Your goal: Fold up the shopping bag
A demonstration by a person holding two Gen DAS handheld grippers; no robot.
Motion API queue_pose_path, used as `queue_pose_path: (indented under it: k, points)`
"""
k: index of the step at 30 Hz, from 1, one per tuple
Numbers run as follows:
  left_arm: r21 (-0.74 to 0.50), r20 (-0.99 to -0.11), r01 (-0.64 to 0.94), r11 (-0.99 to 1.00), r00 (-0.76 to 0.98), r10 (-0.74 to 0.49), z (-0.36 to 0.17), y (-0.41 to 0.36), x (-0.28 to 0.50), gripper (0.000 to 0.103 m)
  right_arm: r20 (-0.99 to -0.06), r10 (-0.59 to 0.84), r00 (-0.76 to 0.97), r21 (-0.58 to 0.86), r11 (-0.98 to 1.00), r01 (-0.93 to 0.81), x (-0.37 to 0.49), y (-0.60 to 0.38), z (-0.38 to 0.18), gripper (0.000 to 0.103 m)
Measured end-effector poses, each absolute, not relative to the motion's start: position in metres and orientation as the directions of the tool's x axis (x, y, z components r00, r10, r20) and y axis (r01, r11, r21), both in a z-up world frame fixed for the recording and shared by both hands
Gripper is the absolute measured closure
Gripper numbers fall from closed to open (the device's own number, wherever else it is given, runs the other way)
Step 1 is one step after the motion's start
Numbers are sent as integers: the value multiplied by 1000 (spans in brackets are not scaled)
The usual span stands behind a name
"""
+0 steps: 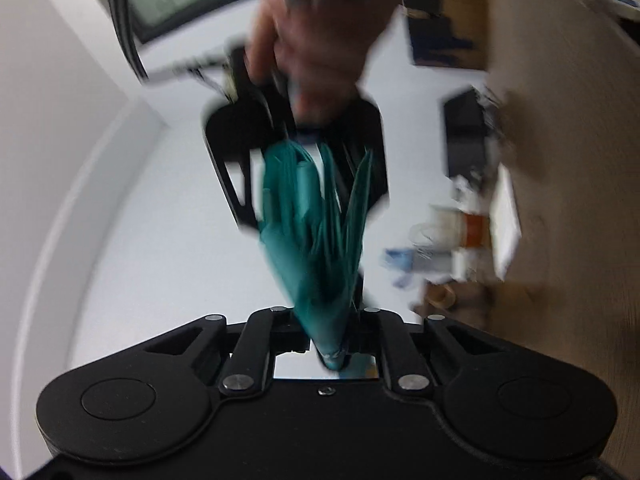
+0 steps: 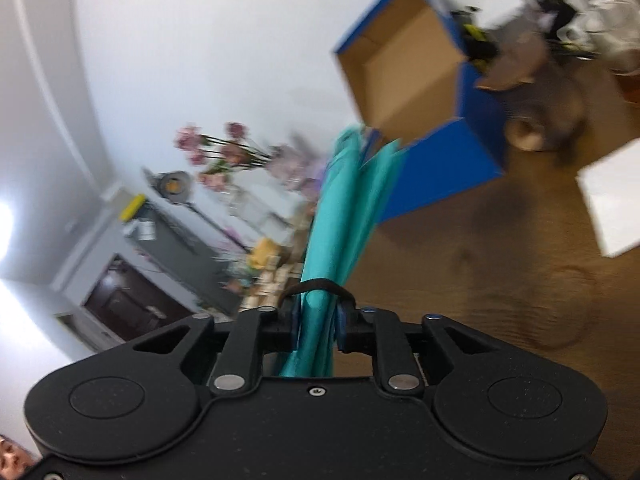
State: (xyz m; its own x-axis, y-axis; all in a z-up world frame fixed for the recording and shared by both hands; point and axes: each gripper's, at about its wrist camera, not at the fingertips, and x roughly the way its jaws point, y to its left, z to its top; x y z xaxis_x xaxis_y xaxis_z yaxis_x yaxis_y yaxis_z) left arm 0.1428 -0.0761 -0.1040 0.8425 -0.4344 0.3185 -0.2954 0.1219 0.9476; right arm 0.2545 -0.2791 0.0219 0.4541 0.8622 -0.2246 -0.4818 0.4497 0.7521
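The teal shopping bag (image 1: 316,240) is gathered into a narrow pleated bundle stretched between both grippers. In the left wrist view my left gripper (image 1: 330,340) is shut on its pointed lower end. At the far end, the right gripper (image 1: 304,148) holds the fanned-out part, with a person's hand (image 1: 320,40) around its handle. In the right wrist view the bag (image 2: 340,208) runs away from my right gripper (image 2: 318,326), whose blue pads (image 2: 342,328) press on the fabric from both sides. A black elastic loop (image 2: 320,284) lies across the bag just past the pads. Both views are motion-blurred.
An open blue cardboard box (image 2: 440,168) with a brown inside lies on the wooden surface (image 2: 480,280) just beyond the bag. A white sheet (image 2: 612,208) lies at the right. Pink flowers (image 2: 224,152) and shelf clutter stand at the left. Wood (image 1: 560,160) fills the left wrist view's right side.
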Motion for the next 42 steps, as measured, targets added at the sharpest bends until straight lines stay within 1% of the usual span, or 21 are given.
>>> queue_pose_path:
  k: [1, 3, 4, 5, 6, 7, 9, 10, 12, 13, 15, 18, 20, 21, 22, 25, 29, 32, 35, 38, 42]
  points:
    - [954, 300, -279, 111, 853, -427, -103, -76, 147, 90, -243, 854, 460, 715, 479, -509, 247, -282, 22, 60]
    - [971, 240, -223, 90, 884, -402, -101, -76, 157, 90, -280, 808, 519, 587, 572, -573, 221, -282, 29, 39]
    - [977, 211, -198, 74, 895, -392, -100, -76, 163, 90, -293, 780, 553, 513, 616, -597, 208, -281, 33, 38]
    - [980, 198, -189, 60, 901, -386, -101, -75, 167, 90, -292, 745, 599, 400, 664, -631, 192, -277, 37, 37]
    - [982, 187, -179, 58, 908, -376, -100, -75, 173, 90, -278, 707, 650, 263, 707, -657, 175, -272, 41, 36]
    - [984, 175, -158, 76, 917, -357, -95, -76, 177, 90, -255, 670, 697, 120, 737, -665, 158, -266, 45, 31]
    - [987, 144, -111, 119, 936, -320, -82, -80, 182, 90, -237, 574, 784, -234, 750, -619, 130, -243, 38, 21]
    - [986, 127, -88, 138, 944, -303, -76, -83, 183, 90, -216, 524, 824, -408, 718, -564, 116, -230, 34, 19]
    - [985, 102, -56, 165, 953, -284, -71, -85, 185, 90, -207, 483, 851, -684, 550, -479, 100, -201, 10, 17]
    - [984, 86, -38, 175, 957, -276, -66, -88, 183, 90, -204, 469, 860, -793, 436, -426, 93, -187, -3, 17]
    - [985, 69, -22, 173, 959, -273, -62, -92, 178, 90, -174, 440, 881, -900, 292, -323, 94, -169, -24, 17]
    - [987, 63, -21, 162, 963, -261, -58, -95, 168, 90, -104, 403, 909, -982, 106, -159, 102, -146, -51, 18]
    - [989, 53, -15, 146, 964, -259, -57, -98, 160, 90, -39, 374, 926, -998, 22, -51, 113, -135, -62, 30]
    - [990, 50, -13, 141, 964, -261, -57, -99, 158, 90, -29, 362, 932, -999, 12, -36, 117, -131, -62, 58]
    - [991, 46, -11, 134, 964, -263, -57, -100, 154, 90, -26, 350, 936, -999, 19, -35, 119, -127, -60, 80]
    - [990, 91, -56, 129, 955, -284, -60, -88, 143, 86, -19, 351, 936, -1000, 15, -26, 122, -125, -56, 84]
    - [980, 195, -165, 115, 913, -358, -71, -71, 127, 78, -37, 454, 890, -983, 142, -113, 116, -148, -37, 86]
    - [965, 256, -209, 156, 870, -420, -70, -59, 114, 79, -25, 553, 833, -957, 227, -180, 108, -167, -23, 86]
    - [968, 251, -209, 141, 849, -465, -70, -52, 104, 82, 25, 658, 752, -975, 183, -127, 100, -182, -28, 87]
    - [978, 207, -195, 79, 834, -512, -71, -39, 97, 84, 30, 724, 689, -987, 131, -94, 96, -194, -37, 87]
    - [975, 211, -212, 65, 802, -559, -78, -23, 92, 83, 22, 780, 626, -993, 88, -75, 95, -209, -42, 88]
